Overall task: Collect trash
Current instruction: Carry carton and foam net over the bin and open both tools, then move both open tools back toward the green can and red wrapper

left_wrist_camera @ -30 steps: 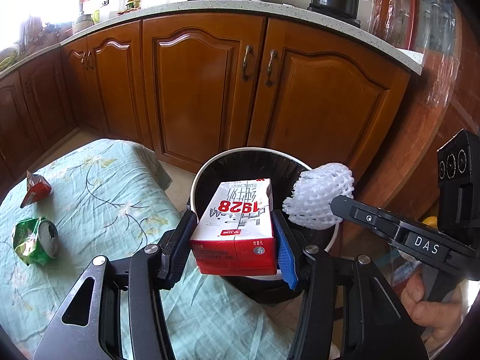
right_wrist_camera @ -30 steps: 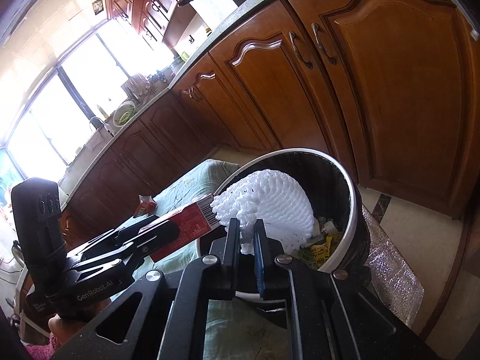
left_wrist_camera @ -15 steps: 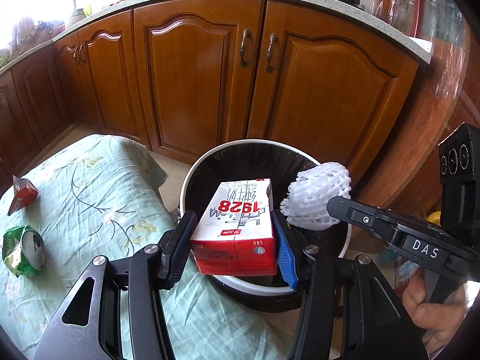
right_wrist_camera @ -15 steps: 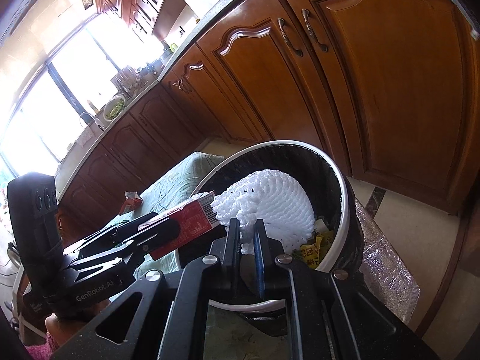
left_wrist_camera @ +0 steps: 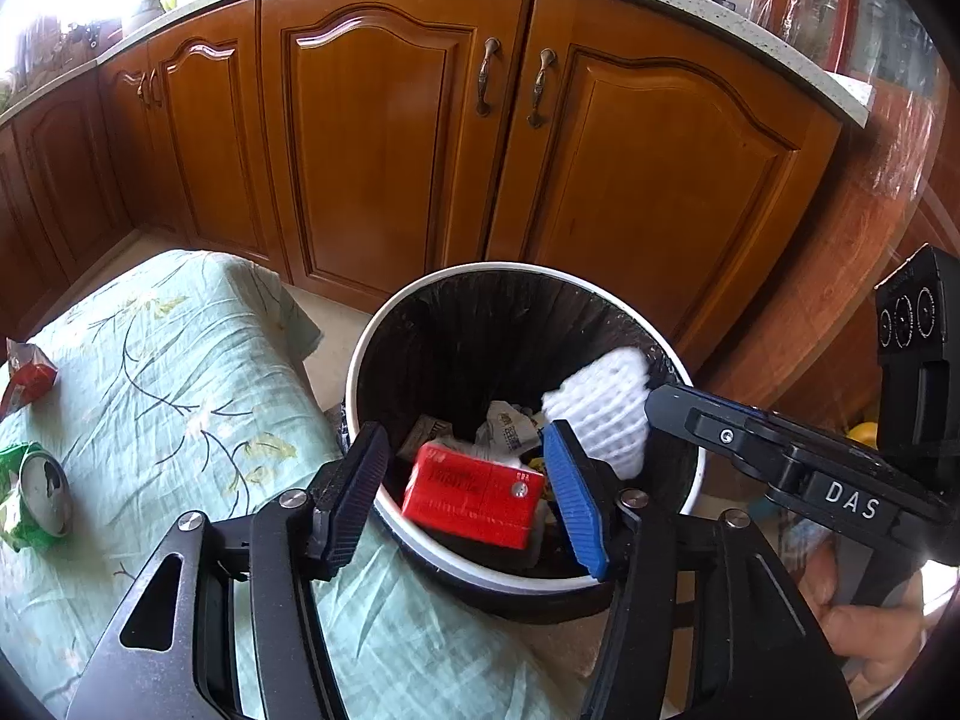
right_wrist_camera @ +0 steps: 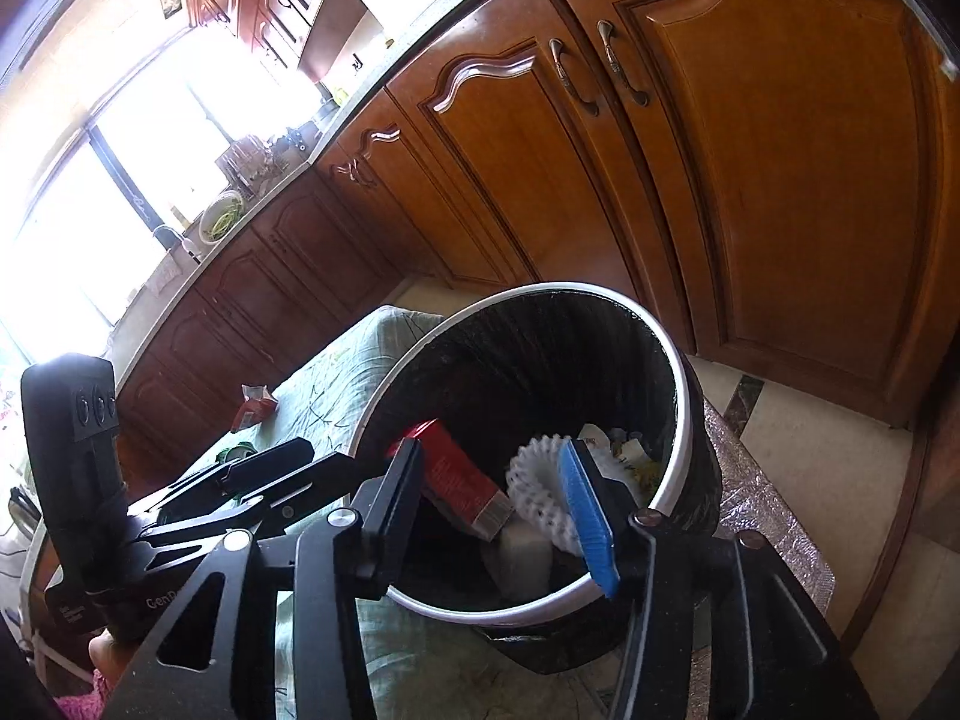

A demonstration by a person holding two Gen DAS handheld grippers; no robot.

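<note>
Both grippers have let go since half a second ago: the carton and the foam net, then clamped above the bin, now lie inside it.

Left wrist view: left gripper (left_wrist_camera: pixel 465 501) has its jaws spread wide with nothing between them, hovering over the near rim of the bin (left_wrist_camera: pixel 384 330). Carton (left_wrist_camera: pixel 471 495) sits tilted on the trash pile, below and between the fingers, not touching them. Foam net (left_wrist_camera: pixel 603 414) is against the right inner wall, just beside the right gripper's finger. On the cloth (left_wrist_camera: pixel 180 372), well apart to the left, remain a crushed can (left_wrist_camera: pixel 36 489) and a red wrapper (left_wrist_camera: pixel 27 372).

Right wrist view: right gripper (right_wrist_camera: pixel 495 510) is also spread and empty above the bin rim. Net (right_wrist_camera: pixel 537 495) lies just past the blue pad, carton (right_wrist_camera: pixel 459 483) leaning beside it.

Handling, as a guess: the can looks light, thin, already dented, likely slippery; pinching across its flattened body should work best. Wrapper looks limp and very light, so grab a raised crumpled fold.
</note>
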